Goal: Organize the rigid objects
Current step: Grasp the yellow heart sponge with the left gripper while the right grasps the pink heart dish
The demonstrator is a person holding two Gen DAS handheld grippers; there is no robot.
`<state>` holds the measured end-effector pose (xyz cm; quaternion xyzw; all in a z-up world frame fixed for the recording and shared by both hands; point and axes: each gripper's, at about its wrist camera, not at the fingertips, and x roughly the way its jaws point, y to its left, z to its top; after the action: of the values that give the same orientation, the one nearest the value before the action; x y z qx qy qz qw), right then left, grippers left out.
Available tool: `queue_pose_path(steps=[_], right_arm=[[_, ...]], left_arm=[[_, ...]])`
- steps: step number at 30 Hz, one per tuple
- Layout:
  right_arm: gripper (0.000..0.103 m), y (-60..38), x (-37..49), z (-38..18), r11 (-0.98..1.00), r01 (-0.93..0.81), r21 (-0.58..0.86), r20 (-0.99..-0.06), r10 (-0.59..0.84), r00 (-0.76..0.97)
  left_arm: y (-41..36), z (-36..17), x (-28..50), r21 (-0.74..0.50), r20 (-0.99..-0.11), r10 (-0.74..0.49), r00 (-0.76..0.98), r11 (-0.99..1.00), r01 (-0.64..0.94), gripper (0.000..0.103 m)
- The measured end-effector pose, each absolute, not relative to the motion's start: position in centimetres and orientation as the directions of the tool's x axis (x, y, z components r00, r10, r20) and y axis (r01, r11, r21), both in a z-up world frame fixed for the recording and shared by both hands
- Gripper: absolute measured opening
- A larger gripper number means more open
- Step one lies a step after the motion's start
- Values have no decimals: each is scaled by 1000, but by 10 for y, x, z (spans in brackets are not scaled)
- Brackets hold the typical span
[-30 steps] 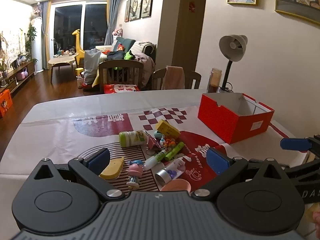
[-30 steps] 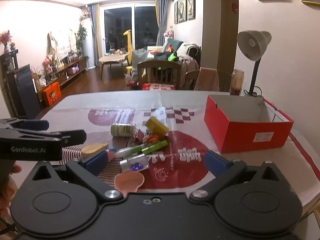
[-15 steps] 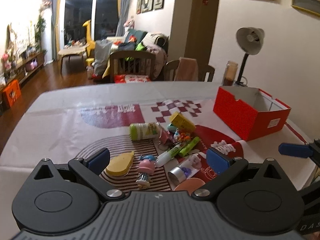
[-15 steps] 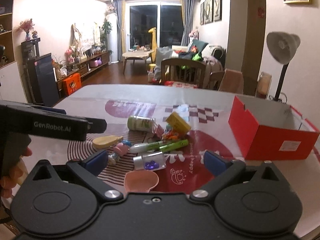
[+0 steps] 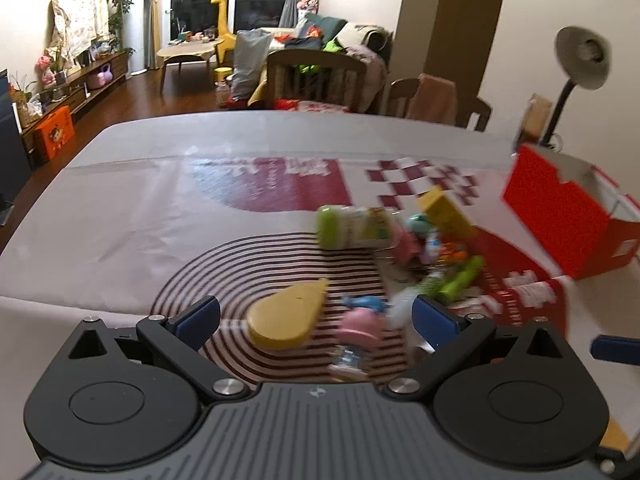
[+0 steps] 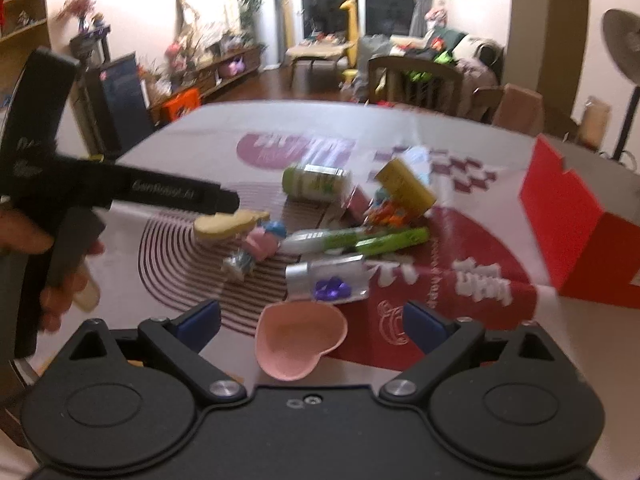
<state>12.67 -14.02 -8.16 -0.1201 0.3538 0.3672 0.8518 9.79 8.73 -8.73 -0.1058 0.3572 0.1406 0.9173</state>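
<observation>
A pile of small objects lies on the table: a yellow flat piece (image 5: 286, 316) (image 6: 230, 222), a pink toy (image 5: 362, 326), a green-capped bottle (image 5: 354, 227) (image 6: 316, 182), a yellow box (image 5: 444, 210) (image 6: 404, 184), a green marker (image 6: 390, 240), a silver tube (image 6: 326, 278) and a pink heart dish (image 6: 300, 340). My left gripper (image 5: 316, 314) is open, just short of the yellow piece. My right gripper (image 6: 312, 320) is open, the heart dish between its fingers. An open red box (image 5: 568, 216) (image 6: 576, 224) stands at the right.
The table (image 5: 140, 200) has a patterned cloth. The left gripper's body (image 6: 120, 192) reaches across the right wrist view. The right gripper's fingertip (image 5: 616, 350) shows at the left wrist view's right edge. Chairs (image 5: 320, 76) and a lamp (image 5: 580, 60) stand behind the table.
Both grippers have moved forward and down toward the pile. Both views have swung left, so the red box sits further right. Both stay open.
</observation>
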Motion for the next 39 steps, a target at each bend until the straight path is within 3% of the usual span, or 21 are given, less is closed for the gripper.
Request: queue_pose_path(steps=[8, 14, 21, 29, 33, 39], right_arm=[[92, -119, 143, -116, 655, -754, 57, -766, 513, 388], [92, -109, 147, -127, 621, -782, 46, -791, 501, 352], [87, -103, 153, -138, 613, -788, 56, -819, 479, 315], [80, -96, 154, -145, 609, -793, 32, -826, 463, 322], [71, -97, 155, -143, 617, -787, 23, -823, 459, 335], [70, -103, 152, -139, 628, -777, 36, -816, 468, 341]], left_arm=[[111, -126, 119, -46, -746, 219, 629, 925, -377, 102], [114, -140, 128, -23, -769, 215, 602, 932, -362, 94], [114, -145, 139, -11, -769, 200, 607, 946, -325, 80], [111, -143, 148, -33, -770, 158, 618, 958, -285, 57], [108, -143, 149, -19, -770, 168, 615, 958, -285, 57], [107, -141, 147, -19, -769, 169, 616, 958, -287, 56]])
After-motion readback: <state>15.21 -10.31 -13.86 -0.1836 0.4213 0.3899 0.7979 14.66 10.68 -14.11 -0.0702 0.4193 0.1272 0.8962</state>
